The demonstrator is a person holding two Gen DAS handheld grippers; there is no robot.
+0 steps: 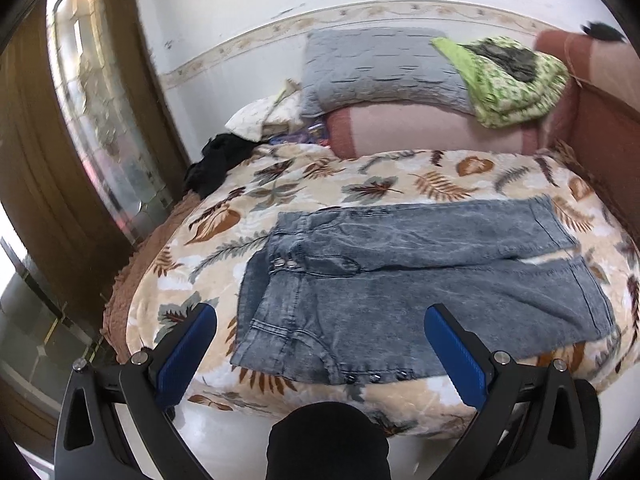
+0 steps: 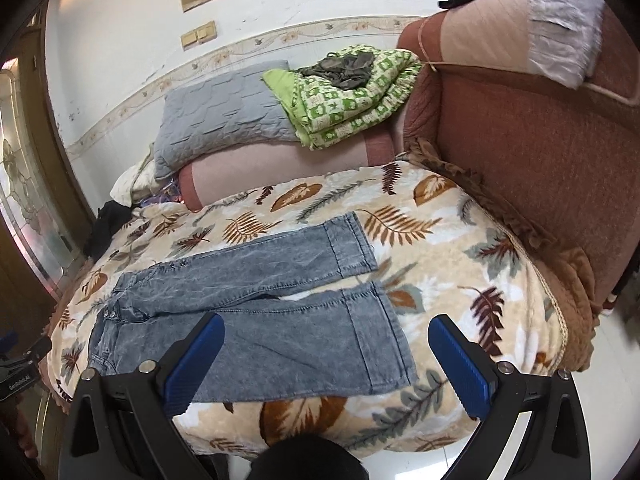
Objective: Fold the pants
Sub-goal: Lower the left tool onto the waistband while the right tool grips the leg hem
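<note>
Grey-blue washed denim pants (image 1: 420, 276) lie spread flat on a leaf-print blanket (image 1: 320, 184), waistband to the left, both legs pointing right and slightly apart. My left gripper (image 1: 320, 320) is open and empty, hovering above the near waist and hip part. In the right wrist view the pants (image 2: 256, 296) lie the same way. My right gripper (image 2: 326, 332) is open and empty above the near leg, close to its hem.
A grey quilted pillow (image 1: 376, 68) and a green patterned folded blanket (image 1: 508, 80) rest on a pink bolster at the back. A black garment (image 1: 216, 164) lies at the blanket's far left. A reddish sofa back (image 2: 540, 152) stands on the right. A wooden glass door (image 1: 80, 120) is at left.
</note>
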